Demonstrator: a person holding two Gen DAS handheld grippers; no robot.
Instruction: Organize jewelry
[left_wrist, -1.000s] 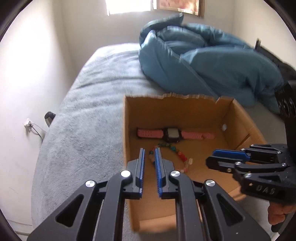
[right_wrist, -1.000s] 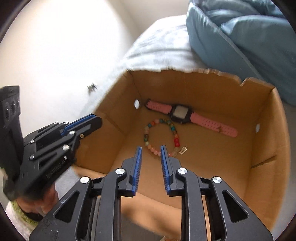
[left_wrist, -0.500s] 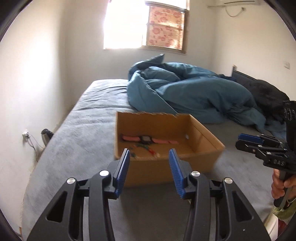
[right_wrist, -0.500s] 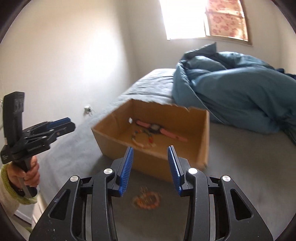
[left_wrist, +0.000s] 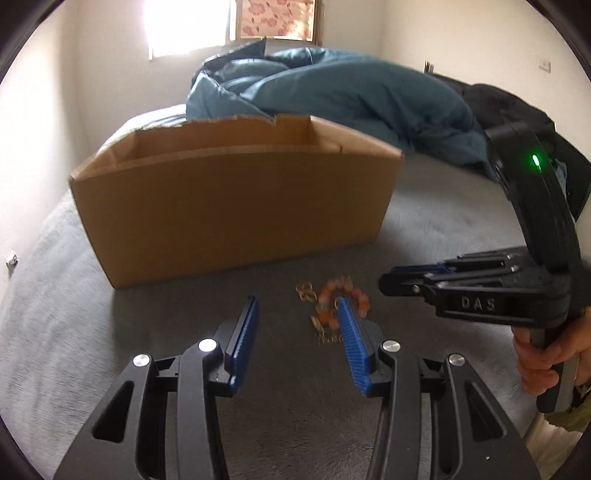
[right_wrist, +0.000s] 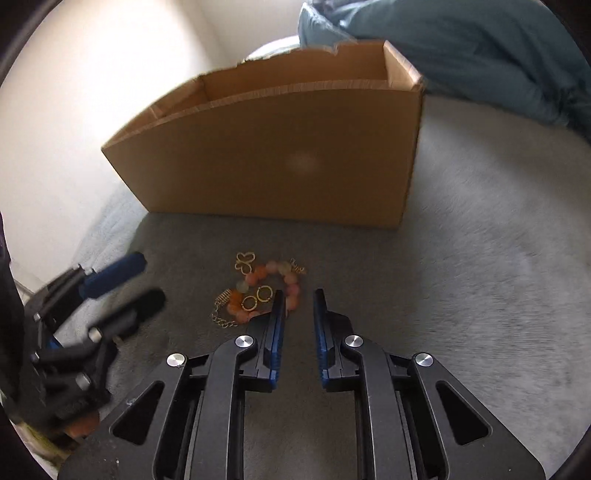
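Small heap of jewelry (right_wrist: 258, 291) lies on the grey bed cover (right_wrist: 480, 258), just in front of the near wall of the cardboard box (right_wrist: 280, 158), not touching it. In the heap: one bracelet of orange and pale beads (right_wrist: 284, 277), two gold rings (right_wrist: 256, 297) inside its loop, one gold butterfly-shaped piece (right_wrist: 245, 261) at the far side, a short gold chain (right_wrist: 223, 321) at the near left. A further small gold bit at the far right of the beads; cannot tell what it is. From the left wrist view the heap is blurred and partly covered by a blue finger pad.

Right gripper (right_wrist: 298, 295) low over the cover, jaws parted a little, holding nothing; its left finger overlaps the near edge of the bracelet, contact not clear. Left gripper (left_wrist: 297, 306) spread wide, empty, its right pad (left_wrist: 349, 328) over the heap. Seen from the right wrist, the left gripper is motion-blurred at the frame's left edge.

Box interior hidden from both views; only the upper inner walls show. One rumpled blue duvet (left_wrist: 351, 96) lies behind the box. One window (left_wrist: 229, 22) is cut off at the top.
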